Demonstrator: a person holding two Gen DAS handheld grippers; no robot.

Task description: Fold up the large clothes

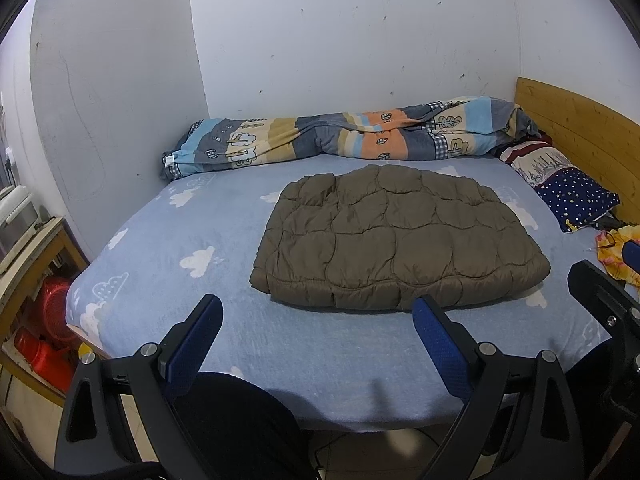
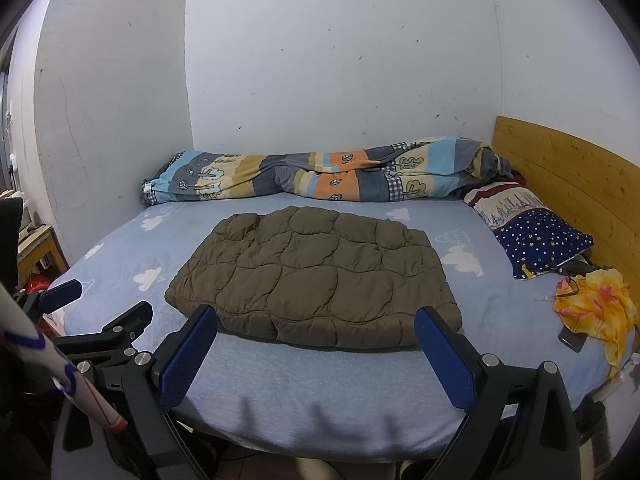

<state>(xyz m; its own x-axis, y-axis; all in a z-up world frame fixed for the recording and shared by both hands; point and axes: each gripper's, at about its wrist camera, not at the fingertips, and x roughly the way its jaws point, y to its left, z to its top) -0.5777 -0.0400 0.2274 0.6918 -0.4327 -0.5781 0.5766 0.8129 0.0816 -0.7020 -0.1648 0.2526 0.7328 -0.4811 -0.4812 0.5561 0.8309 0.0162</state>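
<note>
Far to the left of the quilted jacket [image 1: 396, 236], red plastic tubs [image 1: 48, 320] sat under a wooden side table [image 1: 36, 248] off the edge of the bed. Nearer in, the left gripper [image 1: 316, 320] hung over the near edge of the blue cloud-print sheet [image 1: 160, 248], its blue-padded jaws spread wide and holding nothing; the jacket lay just ahead of it and a shade right, the right-hand pad overlapping the jacket's near hem in the left wrist view, though whether it touched could not be told. And there was the jacket itself, olive-brown, folded into a flat, tidy rectangle in the middle of the bed, apart from everything else. Behind the jacket, a rolled patchwork blanket [image 1: 340, 132] ran along the white wall. From the right wrist view, the right gripper [image 2: 316, 324] was likewise wide open and empty, hovering at the jacket's near edge, with the hem sitting between its two pads in the frame. Right of the jacket, a star-print pillow [image 2: 536, 240] rested against the wooden headboard [image 2: 568, 172], and nearer than that a yellow floral cloth [image 2: 596, 304] lay crumpled beside a dark phone [image 2: 573, 340].
</note>
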